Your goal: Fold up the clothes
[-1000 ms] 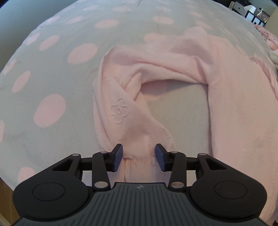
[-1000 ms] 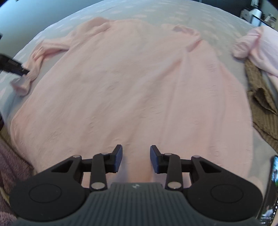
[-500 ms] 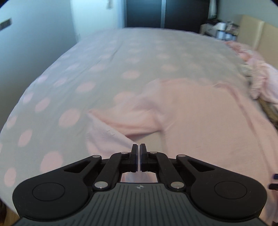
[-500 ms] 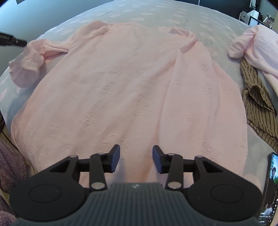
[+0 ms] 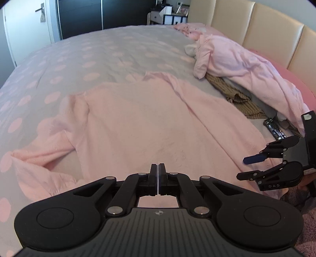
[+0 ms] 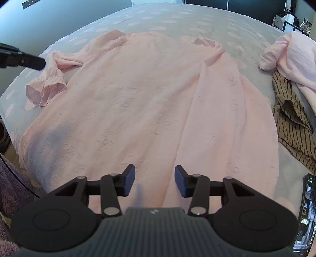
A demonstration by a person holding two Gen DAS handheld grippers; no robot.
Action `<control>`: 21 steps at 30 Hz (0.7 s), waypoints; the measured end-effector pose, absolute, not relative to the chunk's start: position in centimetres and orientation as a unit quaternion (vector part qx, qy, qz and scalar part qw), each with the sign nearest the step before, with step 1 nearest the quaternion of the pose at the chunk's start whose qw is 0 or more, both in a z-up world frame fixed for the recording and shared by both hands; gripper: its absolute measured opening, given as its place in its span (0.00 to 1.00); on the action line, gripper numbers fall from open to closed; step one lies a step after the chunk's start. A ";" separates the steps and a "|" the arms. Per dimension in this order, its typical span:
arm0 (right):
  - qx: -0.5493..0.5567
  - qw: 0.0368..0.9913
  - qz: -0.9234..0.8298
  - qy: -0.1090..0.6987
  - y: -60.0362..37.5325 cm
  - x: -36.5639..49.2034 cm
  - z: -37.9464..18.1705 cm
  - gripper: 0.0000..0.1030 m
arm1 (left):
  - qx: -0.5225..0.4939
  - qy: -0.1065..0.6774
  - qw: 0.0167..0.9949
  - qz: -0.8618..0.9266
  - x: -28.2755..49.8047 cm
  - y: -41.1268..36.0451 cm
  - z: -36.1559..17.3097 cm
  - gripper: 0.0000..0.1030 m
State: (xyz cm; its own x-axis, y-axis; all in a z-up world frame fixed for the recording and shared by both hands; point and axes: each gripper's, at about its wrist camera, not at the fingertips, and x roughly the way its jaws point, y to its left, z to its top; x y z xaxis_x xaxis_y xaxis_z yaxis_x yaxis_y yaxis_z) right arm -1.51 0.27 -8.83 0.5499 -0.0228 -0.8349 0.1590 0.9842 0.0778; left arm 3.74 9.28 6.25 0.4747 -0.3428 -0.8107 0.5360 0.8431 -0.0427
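Dress (image 6: 150, 102) lies flat on bed (image 6: 177, 17), thin, soft, floppy. Grab hem corners at near edge. Left gripper (image 5: 158, 179) pinched tight, empty. Right gripper (image 6: 155, 180) opening, nothing between.

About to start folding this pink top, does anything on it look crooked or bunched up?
Yes. On the pink top, the near sleeve lies crumpled with its cuff flared open, and a long crease runs down the body.
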 end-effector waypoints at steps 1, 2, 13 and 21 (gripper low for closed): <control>0.072 0.877 -0.051 0.472 0.3 -1.5 -8.8 0.49 | 0.108 0.448 0.853 -0.246 3.9 9.6 5.9 0.00; 0.072 0.877 -0.051 0.472 0.3 -1.5 -8.9 0.49 | 0.106 0.454 0.854 -0.231 4.2 10.1 5.6 0.00; 0.073 0.878 -0.034 0.472 0.7 -1.2 -9.0 0.54 | -0.022 0.511 0.859 0.017 8.1 21.0 1.2 0.46; 0.072 0.879 -0.026 0.471 1.0 -0.9 -9.1 0.55 | -0.101 0.566 0.815 0.075 9.8 25.3 -3.3 0.46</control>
